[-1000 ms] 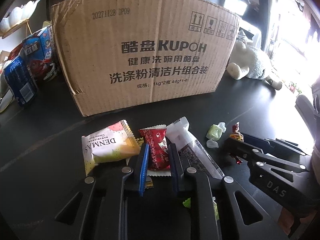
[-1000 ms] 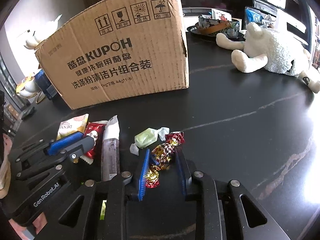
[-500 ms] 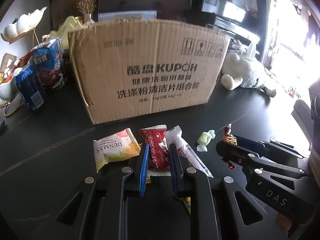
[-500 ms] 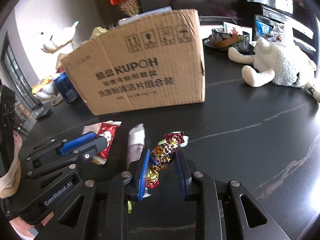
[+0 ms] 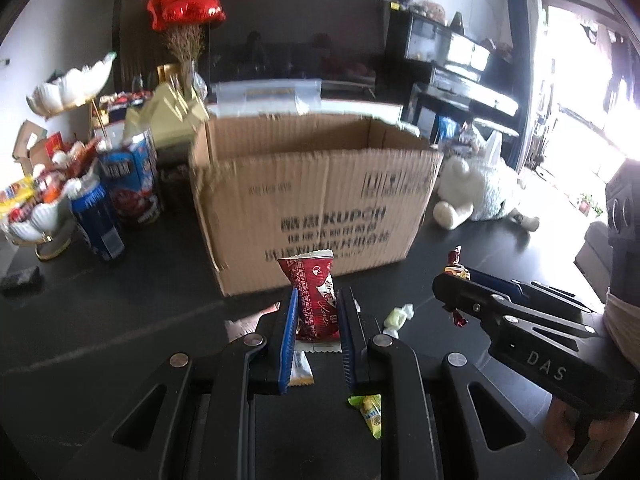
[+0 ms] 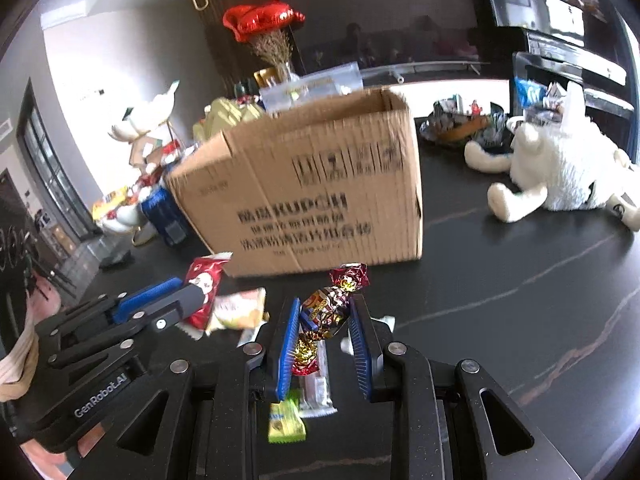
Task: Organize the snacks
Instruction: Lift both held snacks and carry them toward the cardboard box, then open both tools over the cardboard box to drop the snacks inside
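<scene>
While the left wrist view one second ago showed the left gripper (image 5: 316, 316) low at the dark table (image 5: 120, 312), it is now raised, and the open top of the brown cardboard box (image 5: 316, 200) with printed black letters can be seen. Its blue pads (image 5: 289, 336) are clenched on the red snack packet with white print (image 5: 314, 296), which is now lifted off the table and stands upright before the box wall. The pale green twisted candy (image 5: 397, 315) stays down on the table (it looks smaller than before).

Seen from the right wrist view, the right gripper (image 6: 325, 332) has risen too. It grasps the red and gold foil-wrapped candy (image 6: 330, 304) between its blue pads, as before, now in the air in front of the box (image 6: 320, 184). Under it on the table lie a clear long wrapper (image 6: 316, 388) and a green flat packet (image 6: 286, 424). The white plush toy (image 6: 560, 172) lies to the right, well apart.
</scene>
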Demonstrator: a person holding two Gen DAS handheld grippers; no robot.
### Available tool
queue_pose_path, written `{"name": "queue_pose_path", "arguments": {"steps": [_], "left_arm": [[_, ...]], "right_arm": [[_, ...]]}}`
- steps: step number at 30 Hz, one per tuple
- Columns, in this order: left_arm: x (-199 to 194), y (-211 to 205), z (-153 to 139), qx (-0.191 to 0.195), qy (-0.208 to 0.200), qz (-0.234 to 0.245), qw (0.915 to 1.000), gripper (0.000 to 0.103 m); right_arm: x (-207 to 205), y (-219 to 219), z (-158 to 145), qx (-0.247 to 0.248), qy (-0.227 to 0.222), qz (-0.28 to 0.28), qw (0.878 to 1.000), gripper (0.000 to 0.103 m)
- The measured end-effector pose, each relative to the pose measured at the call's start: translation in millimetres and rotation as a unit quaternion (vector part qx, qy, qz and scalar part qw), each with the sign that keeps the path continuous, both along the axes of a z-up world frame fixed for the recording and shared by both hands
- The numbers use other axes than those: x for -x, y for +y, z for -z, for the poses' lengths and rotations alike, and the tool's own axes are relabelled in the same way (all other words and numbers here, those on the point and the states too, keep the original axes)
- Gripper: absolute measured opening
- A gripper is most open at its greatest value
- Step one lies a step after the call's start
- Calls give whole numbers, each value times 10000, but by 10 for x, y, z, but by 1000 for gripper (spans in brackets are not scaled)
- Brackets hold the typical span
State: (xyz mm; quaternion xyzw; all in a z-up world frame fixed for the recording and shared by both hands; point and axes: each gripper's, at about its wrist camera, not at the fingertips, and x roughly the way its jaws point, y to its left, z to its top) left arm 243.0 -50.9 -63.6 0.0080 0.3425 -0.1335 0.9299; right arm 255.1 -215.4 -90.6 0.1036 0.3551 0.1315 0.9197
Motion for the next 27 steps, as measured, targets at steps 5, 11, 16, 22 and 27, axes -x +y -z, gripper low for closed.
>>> {"name": "queue_pose_path", "arguments": {"steps": [5,11,16,22,27], "left_arm": [[40,45,-238,-35,-278,-18,9996,20],[-7,152,-526,65,-463,-39,9989,20],[-87,226,-757,18,-626,-42,9980,20],[-193,287,-959,48,-729,-20,9973,20],[-342,299,-1031,62,-691,15,9976,21]], "right_arm": [[-15,18,-220,-42,-149,-38,9999,27],[-90,111,-562,3,-428,-105,9990,27],[-179,195,-807,124,-612,-141,9980,27],[-294,292,-1003,196,-704,-240,9970,27],[-422,332,-1104,210,-755,-265,9966,27]]}}
